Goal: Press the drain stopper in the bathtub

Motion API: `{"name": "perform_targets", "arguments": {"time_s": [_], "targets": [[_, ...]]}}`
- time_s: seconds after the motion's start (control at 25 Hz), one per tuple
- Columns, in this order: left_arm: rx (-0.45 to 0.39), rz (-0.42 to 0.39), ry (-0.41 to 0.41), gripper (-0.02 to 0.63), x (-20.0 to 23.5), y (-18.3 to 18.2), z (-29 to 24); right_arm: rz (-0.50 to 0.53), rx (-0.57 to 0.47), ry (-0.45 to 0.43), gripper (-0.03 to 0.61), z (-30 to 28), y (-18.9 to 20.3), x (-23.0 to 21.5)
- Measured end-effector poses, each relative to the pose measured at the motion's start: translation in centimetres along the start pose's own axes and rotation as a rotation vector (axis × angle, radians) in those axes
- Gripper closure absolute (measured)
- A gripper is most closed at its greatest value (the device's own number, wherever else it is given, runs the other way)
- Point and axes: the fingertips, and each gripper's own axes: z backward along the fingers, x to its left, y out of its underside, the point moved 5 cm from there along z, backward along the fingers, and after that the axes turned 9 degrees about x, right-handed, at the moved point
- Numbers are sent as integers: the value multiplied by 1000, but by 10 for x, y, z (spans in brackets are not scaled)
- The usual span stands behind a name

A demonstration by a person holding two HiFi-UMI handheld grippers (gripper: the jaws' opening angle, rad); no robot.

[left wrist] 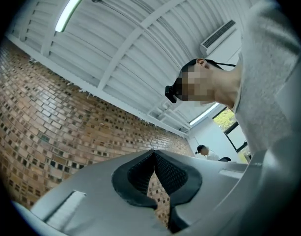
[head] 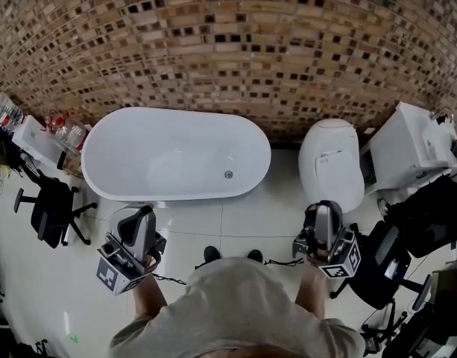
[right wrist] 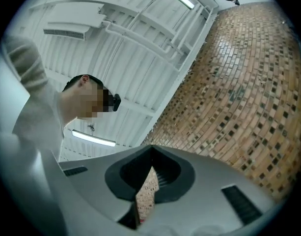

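Left gripper (head: 139,226) and right gripper (head: 324,216) both closed, empty, well short of bathtub (head: 176,194); drain stopper (head: 229,174) on its floor, right end, tiny here, probably rigid sprung metal, so press dead centre.

White tile floor (head: 247,218) carries a tub (head: 139,151) by the brick wall (head: 235,43); toilet (head: 331,162) right; chair (head: 51,209) left.

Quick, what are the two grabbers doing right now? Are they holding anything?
Left gripper: closed, holding nothing.
Right gripper: closed, holding nothing.
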Motion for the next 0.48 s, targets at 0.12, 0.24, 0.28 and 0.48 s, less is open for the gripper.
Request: {"name": "perform_targets", "arguments": {"time_s": [0.12, 0.24, 0.28, 0.48], "targets": [[3, 25, 15, 621, 13, 4, 7, 46, 12, 13, 575, -13, 2, 13], [-22, 28, 23, 621, 25, 4, 14, 95, 10, 55, 575, -23, 3, 17], [-29, 33, 24, 621, 28, 6, 16, 109, 25, 71, 575, -26, 5, 17], [45, 7, -17, 621, 36, 19, 15, 170, 158, 67, 575, -47, 24, 25]]}}
